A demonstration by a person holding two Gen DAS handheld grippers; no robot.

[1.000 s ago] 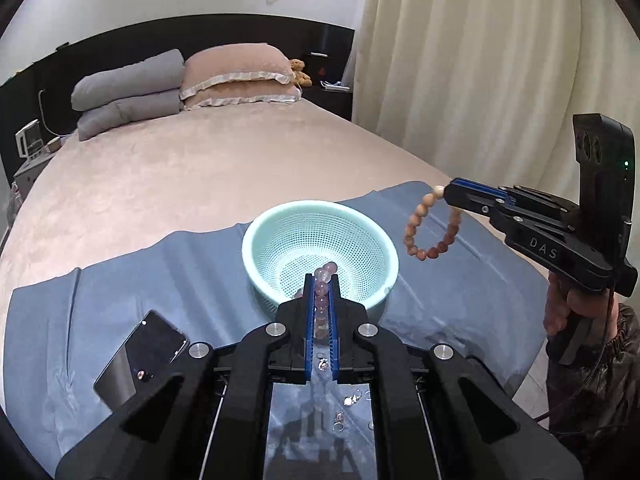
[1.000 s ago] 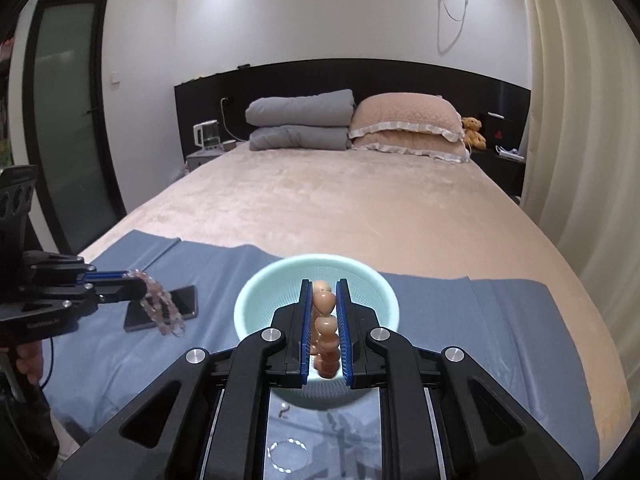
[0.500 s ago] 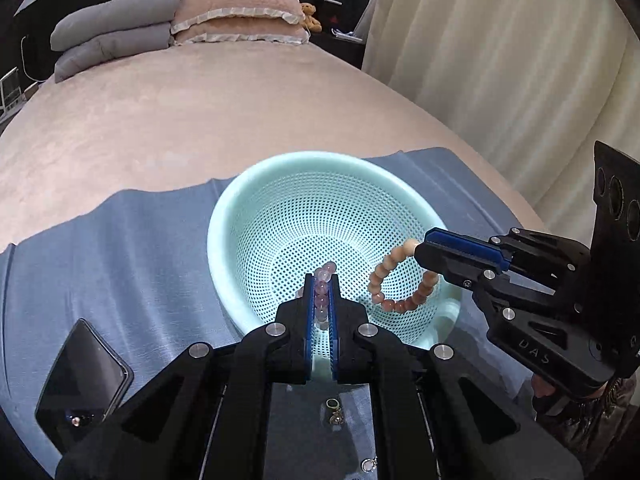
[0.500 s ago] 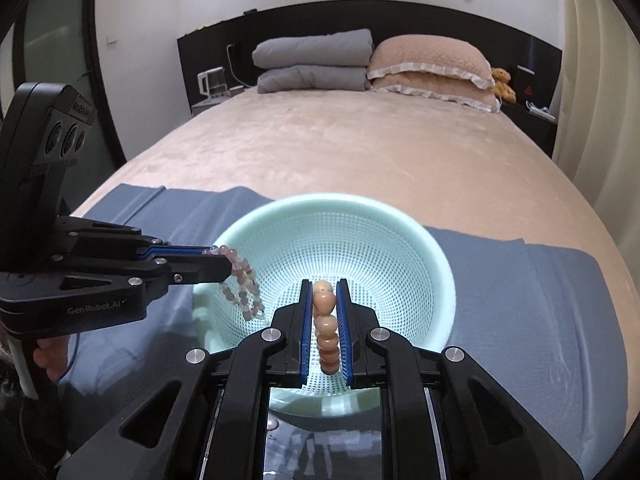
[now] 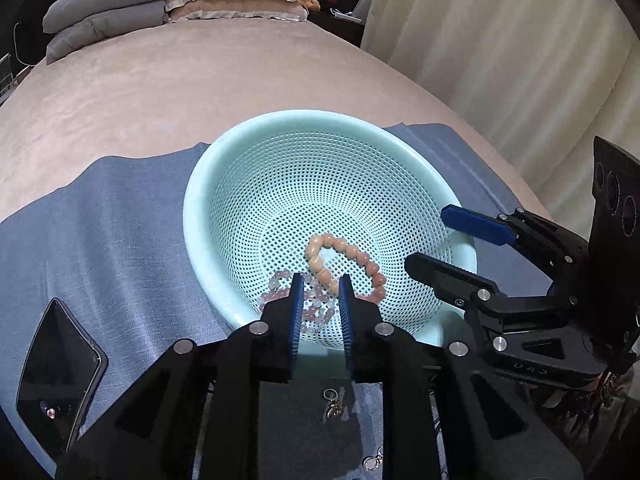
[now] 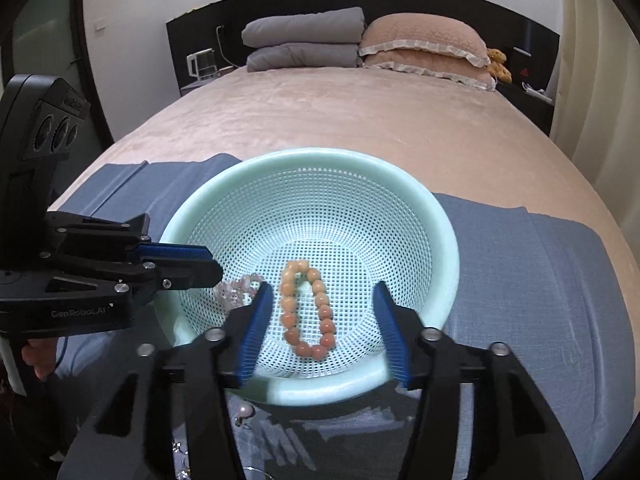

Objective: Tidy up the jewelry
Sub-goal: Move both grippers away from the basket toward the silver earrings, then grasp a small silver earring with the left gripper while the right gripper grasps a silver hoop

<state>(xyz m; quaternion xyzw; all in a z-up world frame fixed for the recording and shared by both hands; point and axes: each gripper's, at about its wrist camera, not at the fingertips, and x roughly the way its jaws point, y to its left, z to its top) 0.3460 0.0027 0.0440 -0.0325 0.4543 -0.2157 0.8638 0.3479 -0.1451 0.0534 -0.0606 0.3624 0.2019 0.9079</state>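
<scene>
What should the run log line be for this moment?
left hand-held gripper: open | right hand-held gripper: open | orange bracelet, pink bracelet: in basket

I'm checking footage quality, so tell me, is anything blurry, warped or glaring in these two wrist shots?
Left wrist view: fisheye bends the cream curtain; the mint perforated plastic basket and orange bead bracelet are sharp. Right wrist view: dark vignette corners, the bed's dark headboard bows, the basket's near rim is soft; no harsh glare.
</scene>
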